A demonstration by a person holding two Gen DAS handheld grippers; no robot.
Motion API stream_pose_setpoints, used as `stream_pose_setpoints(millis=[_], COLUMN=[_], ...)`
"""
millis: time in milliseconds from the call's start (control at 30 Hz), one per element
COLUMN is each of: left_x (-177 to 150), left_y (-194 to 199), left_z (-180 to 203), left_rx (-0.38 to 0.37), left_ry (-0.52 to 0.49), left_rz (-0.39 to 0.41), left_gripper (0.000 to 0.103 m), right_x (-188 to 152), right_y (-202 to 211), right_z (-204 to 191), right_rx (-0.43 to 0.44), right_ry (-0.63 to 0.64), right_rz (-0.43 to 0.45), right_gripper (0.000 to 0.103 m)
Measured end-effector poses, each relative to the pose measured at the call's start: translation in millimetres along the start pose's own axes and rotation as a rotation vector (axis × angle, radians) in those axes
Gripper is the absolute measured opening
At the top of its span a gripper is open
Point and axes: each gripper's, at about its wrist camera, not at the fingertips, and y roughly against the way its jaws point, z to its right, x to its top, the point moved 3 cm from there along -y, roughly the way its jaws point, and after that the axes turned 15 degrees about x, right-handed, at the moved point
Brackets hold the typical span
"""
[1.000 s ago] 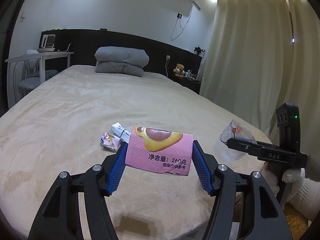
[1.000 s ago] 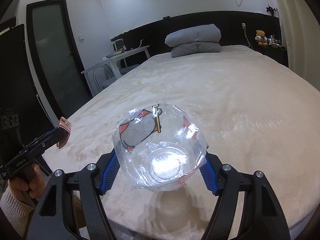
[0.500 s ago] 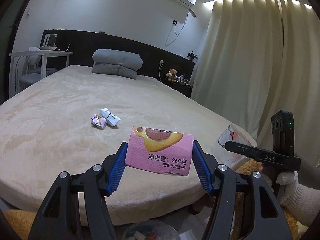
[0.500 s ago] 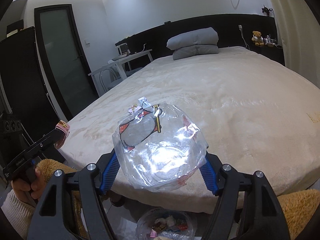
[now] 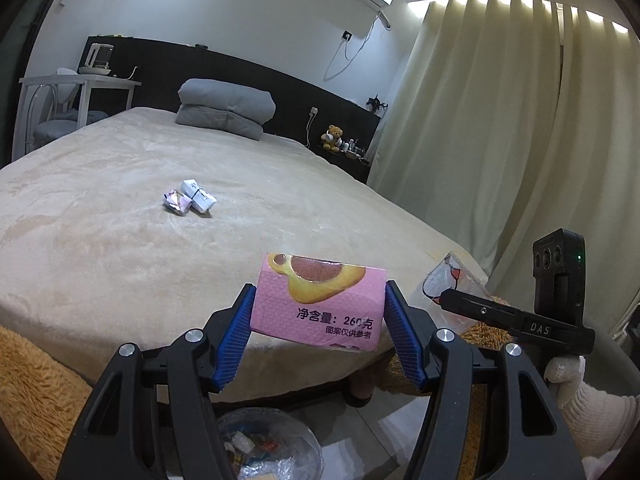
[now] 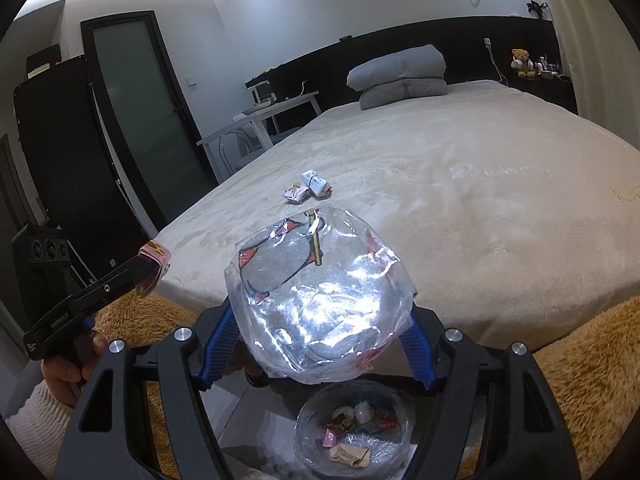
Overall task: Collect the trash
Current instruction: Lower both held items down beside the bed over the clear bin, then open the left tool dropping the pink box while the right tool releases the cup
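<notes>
Left gripper (image 5: 318, 332) clamps a pink snack box (image 5: 320, 306); right gripper (image 6: 320, 344) clamps crumpled clear plastic packaging (image 6: 320, 300), both above a lined trash bin (image 6: 354, 428) beside the bed (image 6: 460, 200)

pink packet (image 5: 318, 304) — clear wrapper (image 6: 320, 304), aloft

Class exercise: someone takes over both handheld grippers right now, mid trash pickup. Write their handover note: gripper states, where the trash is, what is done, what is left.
Left gripper: shut on the pink snack packet.
Right gripper: shut on the crumpled clear plastic wrapper.
Both are held near the foot of the bed, above the lined bin on the floor, which already holds several wrappers.
Done: both pieces lifted off the bed.
Left: drop both into the bin, then fetch the two small wrappers lying side by side mid-bed.
</notes>
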Motion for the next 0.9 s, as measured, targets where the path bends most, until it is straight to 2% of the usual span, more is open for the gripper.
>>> stream_pose_setpoints(millis=[233, 433, 600, 900], left_x=[-21.0, -44.2, -61.4, -83.2], left_y=[-9.6, -32.6, -51.6, -71.9], left_z=[1.7, 0.9, 1.7, -4.6], left_rx=[-0.041, -0.022, 0.024, 0.069], left_ry=[0.059, 0.121, 0.113, 0.124], left_rz=[-0.104, -0.239, -0.331, -0.435], left_gripper=[0.062, 0.062, 0.062, 0.062], right_x=[-14.0, -29.6, -36.8, -50.4], right_y=[-7.6, -20.4, -36.5, -66.4], right_z=[-5.4, -1.0, 7.9, 36.0], right_rx=[0.031, 0.032, 0.029, 0.041], right_ry=[-0.030, -0.078, -0.123, -0.282], right_rz=[-0.062, -0.136, -0.198, -0.289], right_gripper=[0.071, 0.071, 0.071, 0.071])
